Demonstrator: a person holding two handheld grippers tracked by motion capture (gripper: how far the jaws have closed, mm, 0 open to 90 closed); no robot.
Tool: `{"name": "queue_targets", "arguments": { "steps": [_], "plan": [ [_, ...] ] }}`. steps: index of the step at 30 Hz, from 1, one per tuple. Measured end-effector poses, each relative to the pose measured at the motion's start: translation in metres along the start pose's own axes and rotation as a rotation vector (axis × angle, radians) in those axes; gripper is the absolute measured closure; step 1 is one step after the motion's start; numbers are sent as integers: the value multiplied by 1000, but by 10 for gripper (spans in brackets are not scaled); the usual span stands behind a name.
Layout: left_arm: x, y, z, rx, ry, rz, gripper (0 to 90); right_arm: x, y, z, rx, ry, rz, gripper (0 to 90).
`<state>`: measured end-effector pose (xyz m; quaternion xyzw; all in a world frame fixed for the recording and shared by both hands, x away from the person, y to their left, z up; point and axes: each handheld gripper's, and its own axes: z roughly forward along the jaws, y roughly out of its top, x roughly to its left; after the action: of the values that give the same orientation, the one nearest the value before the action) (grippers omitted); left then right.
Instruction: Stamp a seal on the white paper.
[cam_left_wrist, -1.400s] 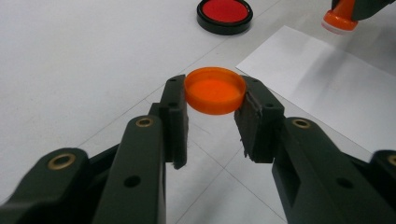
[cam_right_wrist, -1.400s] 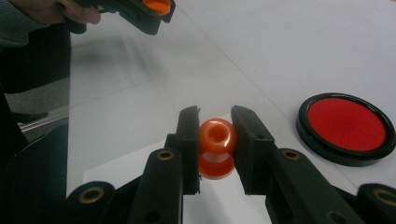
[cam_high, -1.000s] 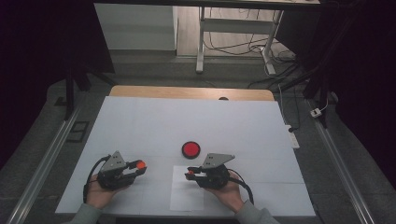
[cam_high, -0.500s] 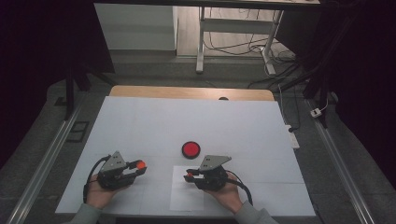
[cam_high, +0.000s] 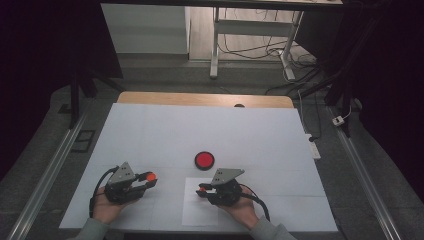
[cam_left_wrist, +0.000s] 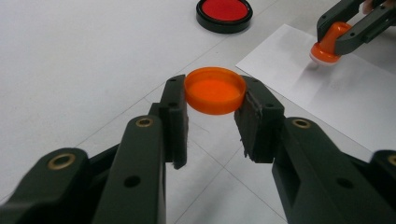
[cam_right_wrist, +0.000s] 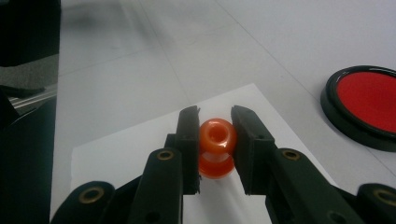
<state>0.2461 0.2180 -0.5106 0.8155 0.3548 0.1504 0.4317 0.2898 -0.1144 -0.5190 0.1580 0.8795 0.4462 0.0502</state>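
Resting low at the near edge of the white surface (cam_high: 150, 130), both of the person's hands lie palm-up under their tools in the high view, forearms entering from 6 o'clock. The left hand (cam_high: 107, 207) cradles the left gripper (cam_high: 148, 181), which points toward 3 o'clock and lies roughly level with the surface. Its jaws are clamped on an orange cap (cam_left_wrist: 215, 90); in the left gripper view the cap sits right at the jaw tips, open side up, pinched across its width by both pads, held just above the surface.

The right hand (cam_high: 243, 207) supports the right gripper (cam_high: 200, 190), which points toward 9 o'clock, so the two tools face each other and stand near each other but apart. Its jaws are closed on a small orange stamp (cam_right_wrist: 216, 147), gripped by its rounded knob, with the wider base below the pads. In the left gripper view this stamp hangs upright, its base close over a white sheet of paper (cam_high: 197, 215) that lies flat on the surface; whether the base touches the sheet cannot be told.

A round red ink pad (cam_high: 204, 160) in a black case lies open on the surface at about 12 o'clock from the right gripper, just beyond the far edge of the paper and touched by neither tool.
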Motion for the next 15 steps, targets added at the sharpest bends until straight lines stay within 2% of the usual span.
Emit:
{"name": "queue_targets", "arguments": {
  "steps": [15],
  "plan": [
    [0,0,0,2,0,0,652,0,-3,4,20,-10,-11,720]
  ]
}}
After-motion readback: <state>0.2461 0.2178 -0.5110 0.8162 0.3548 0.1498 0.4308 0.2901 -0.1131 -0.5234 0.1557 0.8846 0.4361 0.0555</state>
